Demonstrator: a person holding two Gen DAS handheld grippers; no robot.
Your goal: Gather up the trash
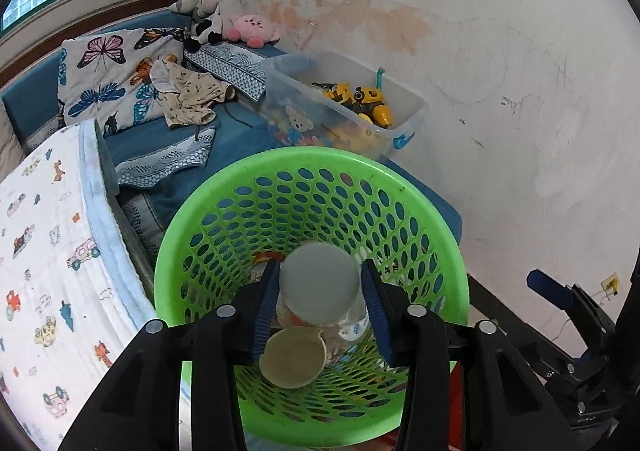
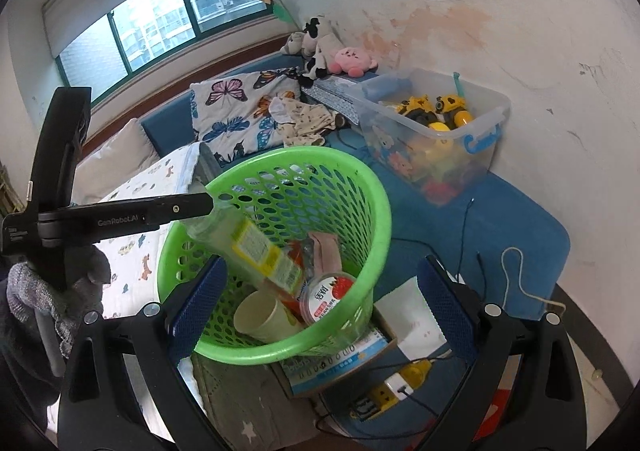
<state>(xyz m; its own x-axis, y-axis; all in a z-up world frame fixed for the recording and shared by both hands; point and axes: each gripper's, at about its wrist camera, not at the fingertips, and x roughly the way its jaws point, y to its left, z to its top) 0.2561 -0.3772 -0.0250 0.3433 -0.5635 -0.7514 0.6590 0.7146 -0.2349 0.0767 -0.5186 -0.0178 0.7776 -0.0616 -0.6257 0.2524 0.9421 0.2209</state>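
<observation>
A green perforated trash basket (image 1: 224,187) stands beside the bed; it also shows in the right wrist view (image 2: 376,187). My left gripper (image 1: 322,291) is shut on a clear plastic bottle (image 1: 320,283) with a yellow label (image 2: 260,247) and holds it tilted over the basket's mouth. Inside the basket lie a paper cup (image 1: 292,357), also seen from the right wrist (image 2: 260,311), a round lid with a strawberry picture (image 2: 326,297) and wrappers. My right gripper (image 2: 320,299) is open and empty, just in front of the basket.
A clear bin of toys (image 2: 440,123) sits on the blue bench by the stained wall. A butterfly pillow (image 2: 240,107), clothes and plush toys (image 2: 352,59) lie behind. The bed (image 1: 44,251) is to the left. A cardboard box (image 2: 352,359), a power strip (image 2: 396,383) and cables lie below.
</observation>
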